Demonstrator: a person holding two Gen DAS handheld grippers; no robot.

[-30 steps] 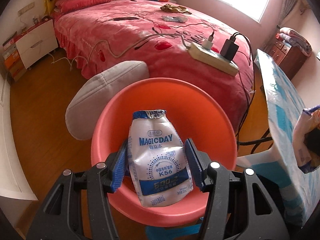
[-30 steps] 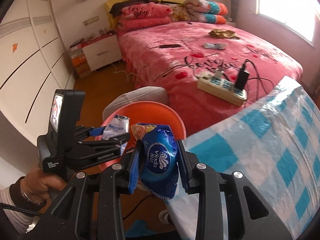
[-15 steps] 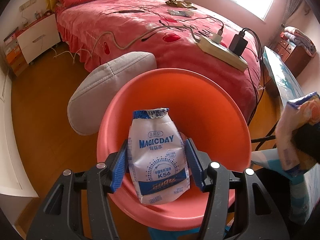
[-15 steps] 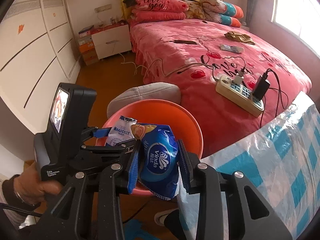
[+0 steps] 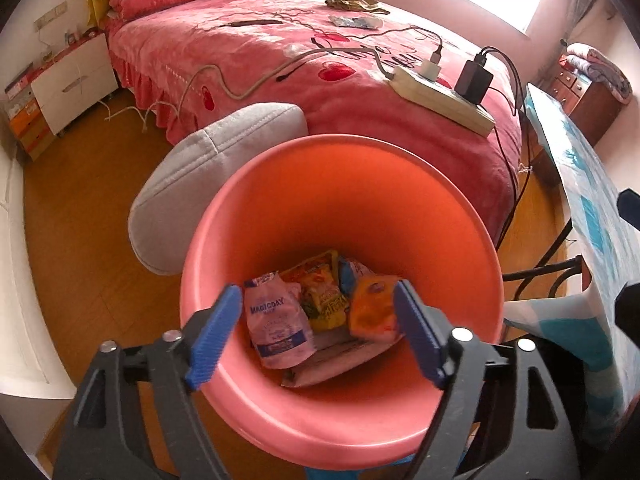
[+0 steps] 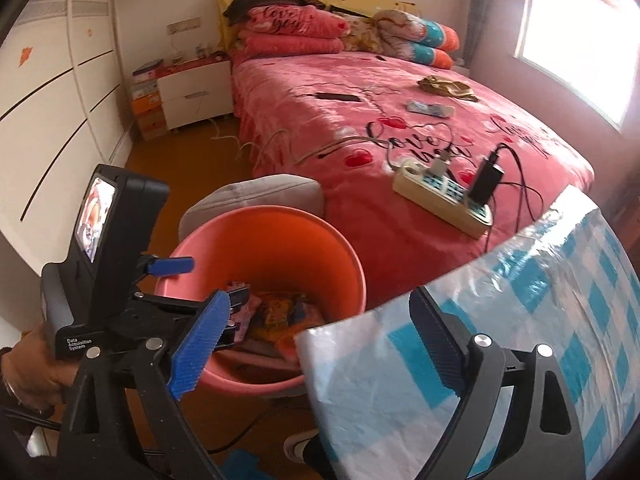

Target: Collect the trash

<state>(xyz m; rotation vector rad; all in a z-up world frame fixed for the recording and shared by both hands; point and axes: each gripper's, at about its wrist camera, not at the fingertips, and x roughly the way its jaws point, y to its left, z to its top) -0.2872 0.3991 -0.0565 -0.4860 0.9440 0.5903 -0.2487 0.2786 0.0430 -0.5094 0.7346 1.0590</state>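
The pink bin (image 5: pixel 340 200) stands on the floor right under my left gripper (image 5: pixel 318 300). Its jaws are opening, and nothing is pressed between the blue pads. Down in the bin lie a white Magicday pouch (image 5: pixel 276 328), a yellow snack packet (image 5: pixel 324 300) and an orange and blue packet (image 5: pixel 372 312). My right gripper (image 6: pixel 320 308) hovers by the bin (image 6: pixel 256 240) over the table corner; its jaws are opening too and hold nothing. The right wrist view also shows the left gripper (image 6: pixel 204 280) over the rim, held by a hand (image 6: pixel 32 360).
A grey cushion (image 5: pixel 216 176) leans behind the bin. The pink bed (image 5: pixel 280 48) carries a power strip (image 5: pixel 440 96), cables and small items. A table with a blue checked cloth (image 6: pixel 520 320) is at the right. A white nightstand (image 6: pixel 192 96) stands by the far wall.
Both grippers have opened. The white pouch left the left jaws and the blue packet left the right jaws; both now lie in the bin.
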